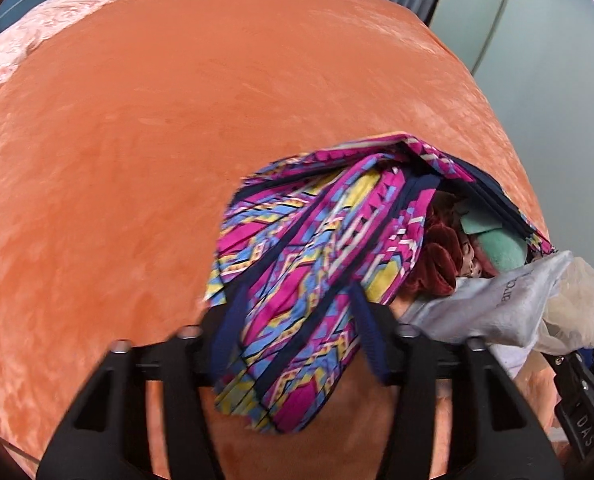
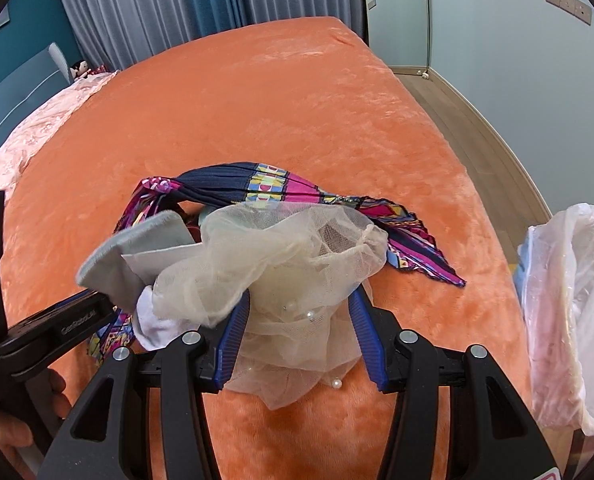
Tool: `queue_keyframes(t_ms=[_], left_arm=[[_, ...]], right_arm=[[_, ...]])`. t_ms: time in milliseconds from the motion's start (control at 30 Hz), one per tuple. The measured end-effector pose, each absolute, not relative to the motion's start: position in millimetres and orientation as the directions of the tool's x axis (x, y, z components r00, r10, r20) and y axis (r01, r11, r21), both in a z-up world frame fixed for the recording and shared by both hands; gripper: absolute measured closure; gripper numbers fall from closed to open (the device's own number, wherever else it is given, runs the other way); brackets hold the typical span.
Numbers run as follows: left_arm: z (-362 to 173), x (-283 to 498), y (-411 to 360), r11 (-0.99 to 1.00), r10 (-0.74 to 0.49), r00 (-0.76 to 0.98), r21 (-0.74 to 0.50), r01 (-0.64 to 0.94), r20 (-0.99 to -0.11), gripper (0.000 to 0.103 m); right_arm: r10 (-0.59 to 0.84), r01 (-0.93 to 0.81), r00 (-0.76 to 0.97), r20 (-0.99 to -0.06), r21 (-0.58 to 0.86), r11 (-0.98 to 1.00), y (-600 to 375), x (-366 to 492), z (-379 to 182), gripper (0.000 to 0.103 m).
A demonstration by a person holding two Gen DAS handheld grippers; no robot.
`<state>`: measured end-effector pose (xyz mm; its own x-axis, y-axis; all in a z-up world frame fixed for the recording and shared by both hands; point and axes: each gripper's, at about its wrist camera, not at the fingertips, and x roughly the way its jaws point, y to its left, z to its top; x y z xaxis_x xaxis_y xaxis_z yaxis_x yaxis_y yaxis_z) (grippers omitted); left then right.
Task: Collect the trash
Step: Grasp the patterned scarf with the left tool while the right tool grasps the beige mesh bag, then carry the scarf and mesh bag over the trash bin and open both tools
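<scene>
I'm working over an orange bed (image 2: 281, 120); pink cover (image 2: 37, 128) at 10 o'clock, grey-blue curtains (image 2: 157, 4) at 12, pale wall and wood floor (image 2: 449, 108) at 2. One lined bin (image 2: 569, 320) is sitting at 3 in my R view. Counting: 1 patterned bag (image 1: 305, 248), 1 tulle wad (image 2: 273, 264), 1 grey sheet (image 1: 509, 304), 1 green piece (image 1: 493, 240), some dark red stuff (image 1: 437, 256) inside the bag.

My left gripper (image 1: 297, 340) is pinching the bag's near edge, fabric running btwn both fingers, bag mouth opening toward 2. My right gripper (image 2: 301, 316) is squeezing the tulle, which is bulging out toward 12 and spilling back toward 6, pearls showing.
</scene>
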<state>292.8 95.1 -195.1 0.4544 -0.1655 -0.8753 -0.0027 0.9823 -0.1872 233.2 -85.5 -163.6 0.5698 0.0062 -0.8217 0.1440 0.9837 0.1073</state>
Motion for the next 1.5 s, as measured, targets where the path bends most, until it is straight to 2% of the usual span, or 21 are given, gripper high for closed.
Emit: queue_keyframes(t_ms=[33, 67, 100, 133, 200, 267, 467, 767, 1100, 1500], left_arm=[[-196, 293, 95, 0.981, -0.176, 0.448, -0.194, 0.006, -0.877, 0.085], [-197, 293, 94, 0.979, -0.187, 0.443, -0.201, 0.015, -0.877, 0.092], [-197, 293, 93, 0.978, -0.197, 0.441, -0.209, 0.022, -0.875, 0.098], [-196, 292, 92, 0.976, -0.205, 0.442, -0.216, 0.028, -0.873, 0.1], [-192, 288, 90, 0.975, -0.211, 0.452, -0.22, 0.033, -0.866, 0.101], [-183, 282, 89, 0.973, -0.217, 0.467, -0.227, 0.037, -0.857, 0.101], [-148, 258, 88, 0.962, -0.253, 0.512, -0.269, 0.045, -0.82, 0.102], [-67, 220, 79, 0.946, -0.305, 0.595, -0.309, 0.098, -0.744, 0.102], [27, 177, 19, 0.91, -0.413, 0.663, -0.306, 0.279, -0.624, 0.102], [95, 131, -90, 0.799, -0.59, 0.605, -0.28, 0.532, -0.534, 0.101]], right_arm=[[0.013, 0.138, 0.57, -0.822, 0.111, 0.984, -85, 234, -165, 0.071], [0.018, 0.133, 0.568, -0.823, 0.114, 0.985, -85, 236, -166, 0.08], [0.024, 0.128, 0.569, -0.822, 0.117, 0.985, -84, 235, -167, 0.083], [0.03, 0.121, 0.571, -0.82, 0.121, 0.985, -83, 234, -166, 0.089], [0.038, 0.113, 0.579, -0.815, 0.125, 0.986, -82, 231, -163, 0.096], [0.044, 0.109, 0.592, -0.804, 0.134, 0.985, -83, 226, -157, 0.097], [0.063, 0.104, 0.644, -0.763, 0.168, 0.98, -88, 205, -128, 0.097], [0.037, 0.133, 0.73, -0.682, 0.195, 0.972, -112, 168, -68, 0.097], [-0.047, 0.207, 0.801, -0.597, 0.202, 0.957, -162, 117, -16, 0.097], [-0.178, 0.374, 0.795, -0.579, 0.237, 0.897, -251, 49, -12, 0.097]])
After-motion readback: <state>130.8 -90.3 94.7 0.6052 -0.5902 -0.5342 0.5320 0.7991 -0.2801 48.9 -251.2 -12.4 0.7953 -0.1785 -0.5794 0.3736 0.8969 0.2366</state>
